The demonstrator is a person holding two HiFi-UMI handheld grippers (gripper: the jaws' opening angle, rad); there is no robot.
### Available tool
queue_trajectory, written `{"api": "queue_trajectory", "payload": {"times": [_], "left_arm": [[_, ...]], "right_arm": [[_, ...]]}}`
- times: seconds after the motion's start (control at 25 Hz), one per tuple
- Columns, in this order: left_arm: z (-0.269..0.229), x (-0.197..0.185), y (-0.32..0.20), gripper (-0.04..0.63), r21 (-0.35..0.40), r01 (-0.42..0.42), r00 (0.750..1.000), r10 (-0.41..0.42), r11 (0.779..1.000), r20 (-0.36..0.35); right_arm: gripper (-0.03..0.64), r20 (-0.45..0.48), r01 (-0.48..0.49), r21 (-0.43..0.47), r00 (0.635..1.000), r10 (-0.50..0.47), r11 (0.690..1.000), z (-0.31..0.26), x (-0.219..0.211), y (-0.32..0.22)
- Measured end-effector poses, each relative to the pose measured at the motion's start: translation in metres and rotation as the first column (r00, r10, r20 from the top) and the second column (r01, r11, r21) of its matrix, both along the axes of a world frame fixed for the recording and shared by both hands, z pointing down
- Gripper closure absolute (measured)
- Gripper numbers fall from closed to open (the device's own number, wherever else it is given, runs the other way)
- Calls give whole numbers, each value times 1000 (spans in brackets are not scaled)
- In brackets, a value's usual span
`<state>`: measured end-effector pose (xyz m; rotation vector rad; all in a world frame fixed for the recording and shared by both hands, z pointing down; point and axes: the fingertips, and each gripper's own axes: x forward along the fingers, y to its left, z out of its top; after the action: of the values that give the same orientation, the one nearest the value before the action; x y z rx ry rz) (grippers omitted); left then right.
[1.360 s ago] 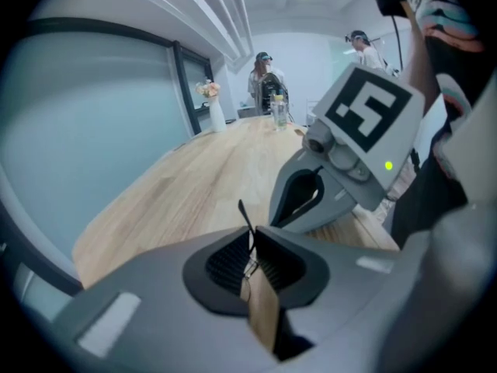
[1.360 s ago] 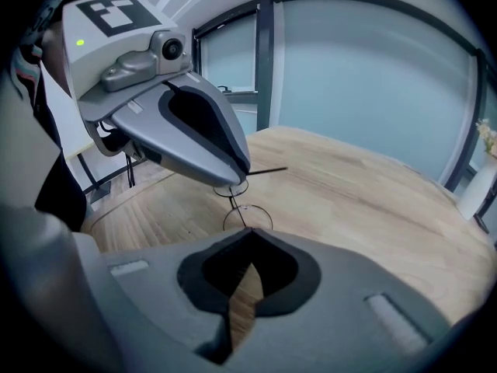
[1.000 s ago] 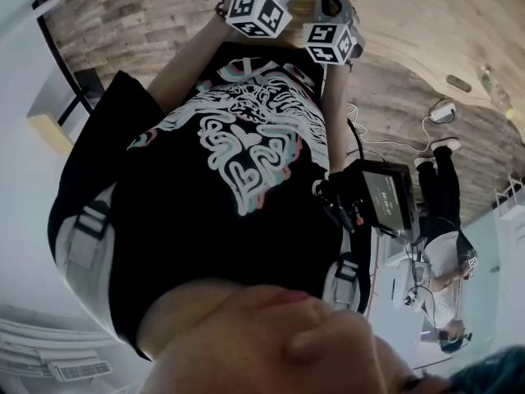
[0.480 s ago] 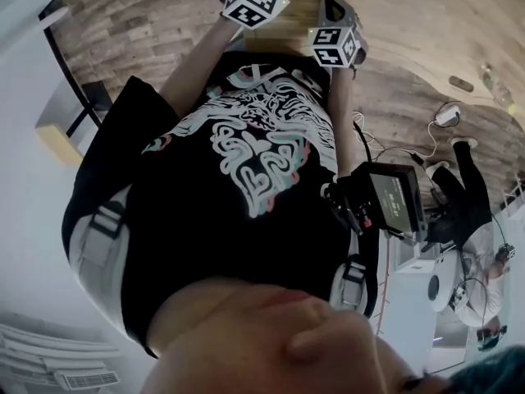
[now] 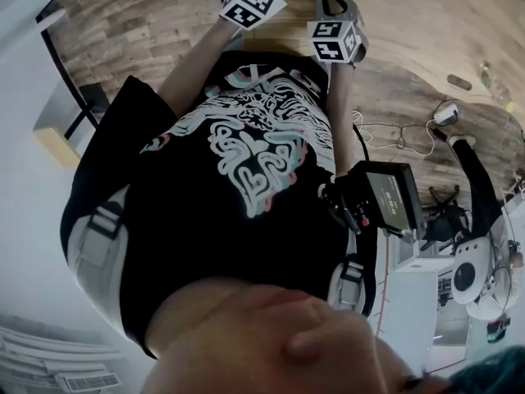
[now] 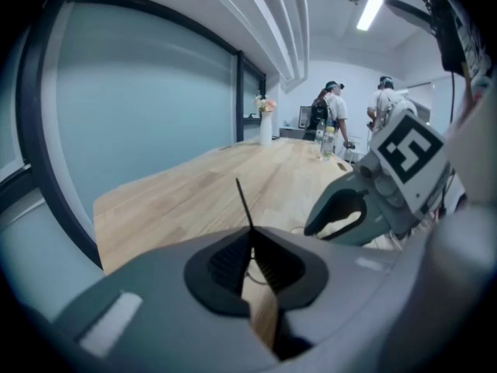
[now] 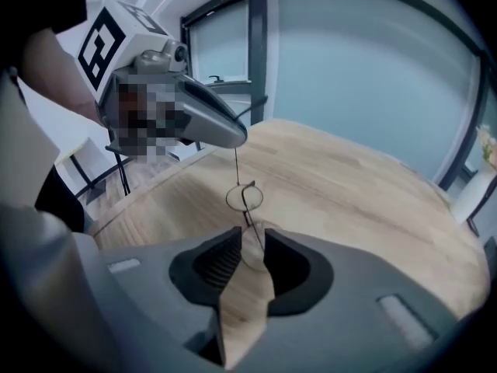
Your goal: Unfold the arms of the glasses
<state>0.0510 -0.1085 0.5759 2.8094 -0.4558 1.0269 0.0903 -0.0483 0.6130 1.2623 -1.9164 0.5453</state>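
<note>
The glasses (image 7: 244,197) are held above the wooden tabletop (image 7: 373,193) between both claws. The left claw (image 6: 250,235) is closed tight on a thin black arm (image 6: 244,202), which juts past its tips. One lens (image 7: 255,247) is pinched in the nearly closed right claw (image 7: 251,238).

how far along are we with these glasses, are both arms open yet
About midway, it seems. Done: the glasses are picked up, with the right gripper shut on one lens. In hand: the left gripper is shut on one thin arm, which stretches straight away from the frame, so it looks swung out. Left: the other arm, which I cannot make out, so assume it is not yet unfolded.
</note>
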Motion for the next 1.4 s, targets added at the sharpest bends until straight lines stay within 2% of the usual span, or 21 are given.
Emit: {"api": "queue_trajectory", "payload": {"times": [0.12, 0.28, 0.4, 0.6, 0.72, 0.76, 1.04, 1.4], "left_arm": [[-4, 4, 4, 597, 12, -18, 1000, 18, 1000, 7], [-7, 8, 11, 597, 34, -56, 998, 55, 998, 19], [-9, 10, 15, 597, 32, -66, 998, 65, 997, 20], [-11, 10, 18, 597, 30, -63, 998, 62, 998, 13], [-14, 12, 20, 596, 38, -77, 997, 76, 996, 14], [-14, 13, 22, 597, 44, -83, 996, 83, 996, 16], [-14, 14, 22, 597, 55, -92, 996, 90, 994, 23], [-7, 15, 22, 597, 43, -80, 996, 79, 996, 33]], "right_arm": [[526, -62, 80, 66, 995, -76, 995, -13, -11, -13], [528, -83, 161, 44, 984, -157, 986, -10, -27, -22], [528, -60, 162, 9, 985, -161, 987, -6, -33, -24], [537, -78, 179, -17, 981, -180, 984, -1, -38, -21], [542, -56, 154, -40, 986, -157, 987, 3, -37, -19], [573, -59, 146, -40, 987, -148, 988, 3, -36, -20], [608, -138, 152, -29, 978, -154, 988, 4, -32, -24], [611, -111, 127, 3, 986, -126, 992, 1, -29, -20]]}}
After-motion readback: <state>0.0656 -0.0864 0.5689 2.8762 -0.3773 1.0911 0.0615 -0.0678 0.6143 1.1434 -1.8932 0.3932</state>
